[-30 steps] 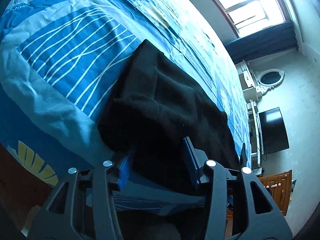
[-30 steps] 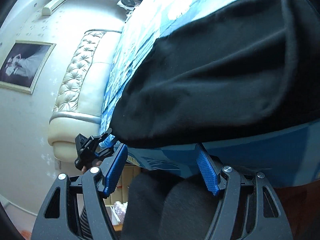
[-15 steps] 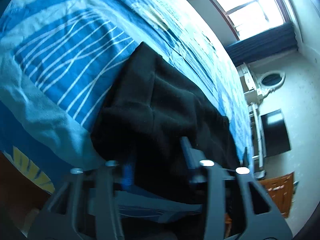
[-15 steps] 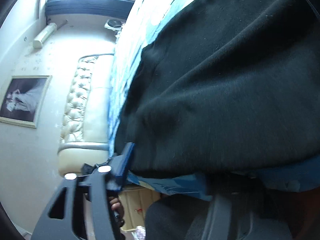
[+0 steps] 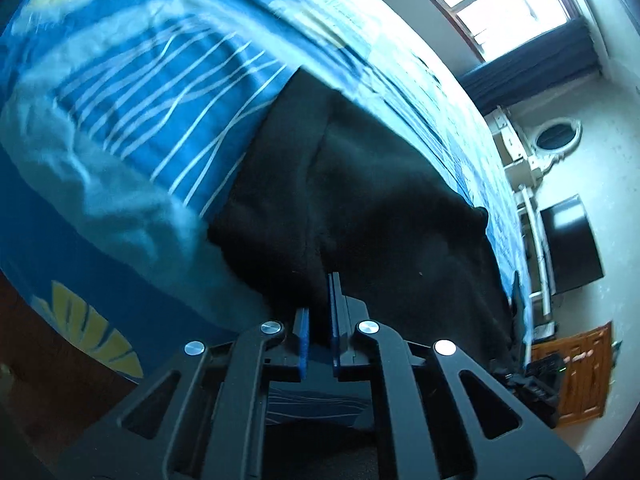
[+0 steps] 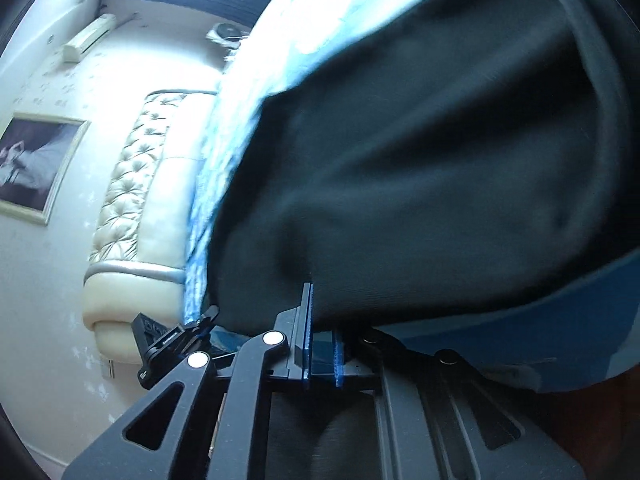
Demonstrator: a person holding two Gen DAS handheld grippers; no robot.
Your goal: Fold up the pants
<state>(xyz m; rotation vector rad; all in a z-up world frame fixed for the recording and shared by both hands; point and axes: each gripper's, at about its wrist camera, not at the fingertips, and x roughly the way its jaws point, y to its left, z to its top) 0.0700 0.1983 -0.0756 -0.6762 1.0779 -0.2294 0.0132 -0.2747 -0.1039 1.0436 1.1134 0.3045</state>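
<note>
- Now the left gripper (image 5: 318,312) has its jaws almost fully closed, and the near edge of the black pants (image 5: 360,200) is pinched between the blue pads.
- The right gripper (image 6: 322,336) is closed in the same way on the near edge of the pants; some blue bedsheet (image 6: 520,332) seems to sit between its pads too.
- Beyond both jaws the pants lie spread on the bed, their near edge at the bed edge.
- Risk: if the sheet is caught, a lift drags it up with the pants.
- Risk: each grip takes only a thin edge, so it may slip or hold one layer only.
</note>
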